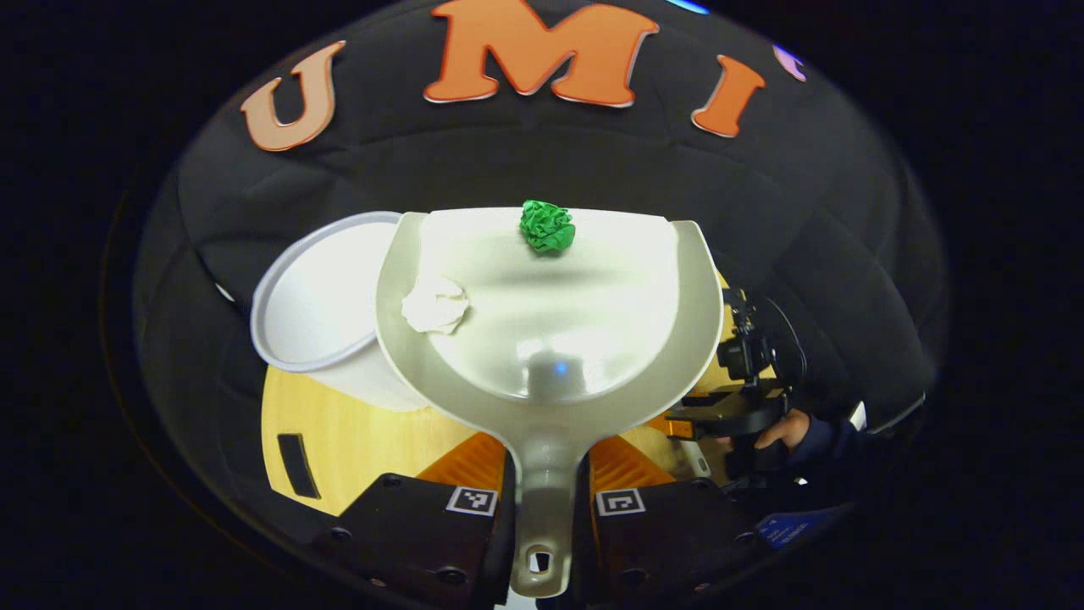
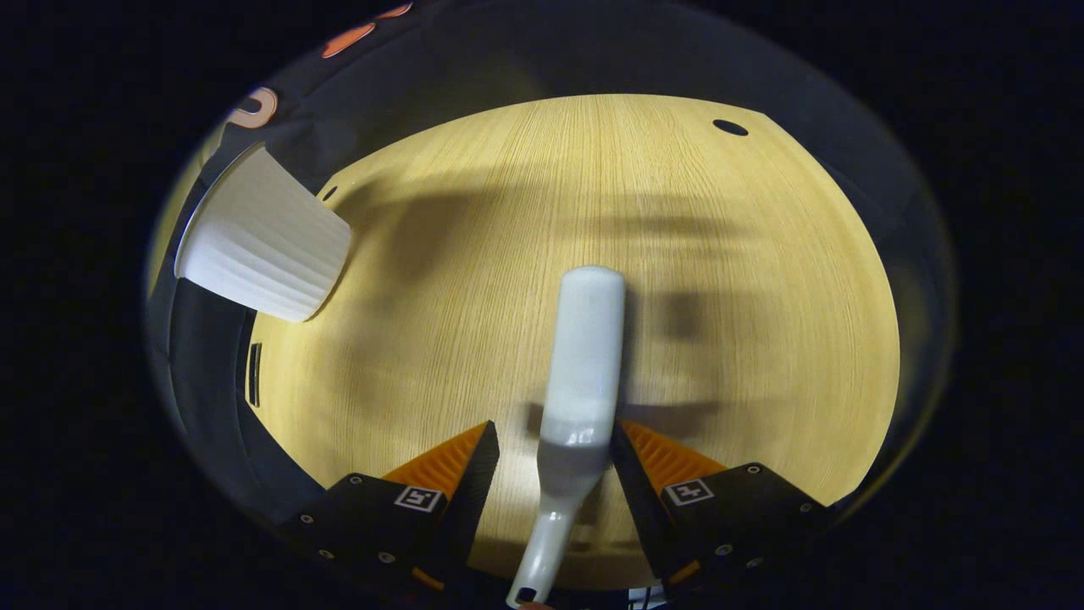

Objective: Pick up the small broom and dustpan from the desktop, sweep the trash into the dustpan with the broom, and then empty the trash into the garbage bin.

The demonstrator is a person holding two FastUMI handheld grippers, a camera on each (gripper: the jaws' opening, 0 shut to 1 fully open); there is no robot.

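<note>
In the left gripper view, the left gripper (image 1: 542, 508) is clenched on the narrow handle of a pale grey plastic dustpan (image 1: 550, 339), both fingers pressing the handle from either side. The dustpan is lifted above the light wooden desktop (image 1: 356, 432), its wide mouth pointing away toward the black cloth wall. Inside it sit two pieces of trash: a crumpled green paper ball (image 1: 547, 225) right at the far lip, and a crumpled white paper ball (image 1: 435, 305) near the pan's left wall. Just beyond and to the left, partly under the pan, is the round rim of a white plastic garbage bin (image 1: 313, 292), open side up. At the right edge of this view the other gripper and a hand (image 1: 783, 428) holding it show farther off. In the right gripper view, a white small broom (image 2: 580, 364) lies between the fingers of the right gripper (image 2: 555, 462), its head pointing out over the bare desktop; a gap shows on each side of the handle, so the jaws look released (the broom seems merely to rest there). The ribbed white bin stands at the desktop's far left edge. Judging the step as emptying: bring the pan's lip over the bin's opening before tipping, then tilt slowly, since the green ball sits at the lip and could roll out early and miss.
</note>
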